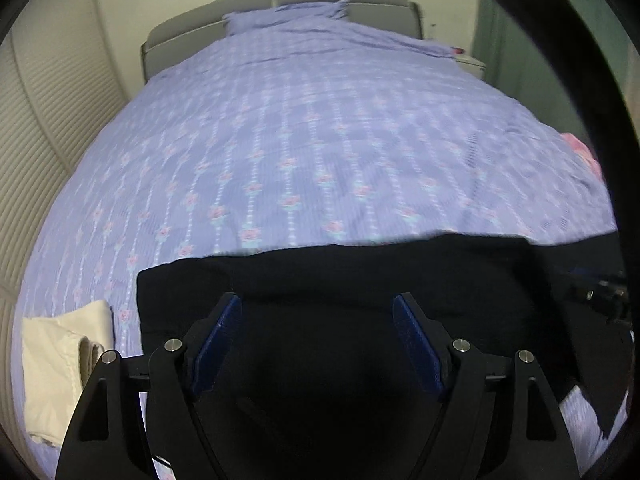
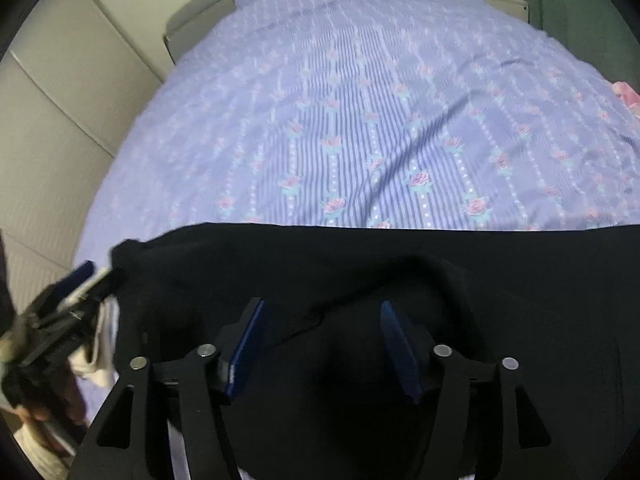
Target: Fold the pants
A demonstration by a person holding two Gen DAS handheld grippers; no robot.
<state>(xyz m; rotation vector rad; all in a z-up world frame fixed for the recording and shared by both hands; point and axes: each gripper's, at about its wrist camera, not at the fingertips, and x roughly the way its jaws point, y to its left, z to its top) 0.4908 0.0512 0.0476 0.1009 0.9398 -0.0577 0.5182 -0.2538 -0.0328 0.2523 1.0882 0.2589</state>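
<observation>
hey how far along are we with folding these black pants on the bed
Early to midway, at a guess. The black pants lie spread across the near edge of the bed, with one raised fold ridge in the right wrist view. Both the left claw and right claw are open above the fabric, gripping nothing. Further folds seem left; a cream garment lies beside them.

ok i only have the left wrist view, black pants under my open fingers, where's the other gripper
Observer: The right gripper is over the pants too, open, nothing between its fingers.
Operator: can it see my gripper
Observer: Yes, the left gripper sits at the pants' left edge, blurred.
Operator: are the pants flat on that side
Observer: No, a raised fold arcs just beyond the right gripper's fingers.
</observation>
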